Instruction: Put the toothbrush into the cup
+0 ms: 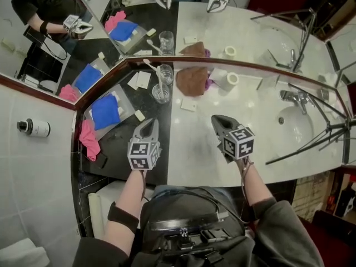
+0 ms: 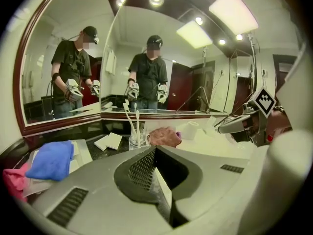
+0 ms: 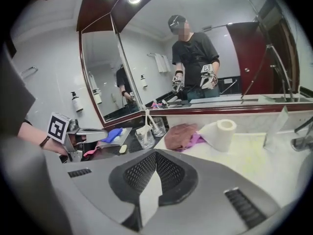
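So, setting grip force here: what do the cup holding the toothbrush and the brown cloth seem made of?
Cup: clear glass or hard plastic, glossy; the toothbrush shows through its wall. Brown cloth: soft matte fabric, likely terry; it lies rumpled in folds.

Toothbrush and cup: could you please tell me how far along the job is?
Done: the toothbrush stands in the glass cup by the mirror. In hand: nothing; the left hand-held gripper and right hand-held gripper are shut, empty and clear of the cup. Left: apparently nothing.

Nothing reads clearly; the label on the bottle [image 1: 33,128] is too small.
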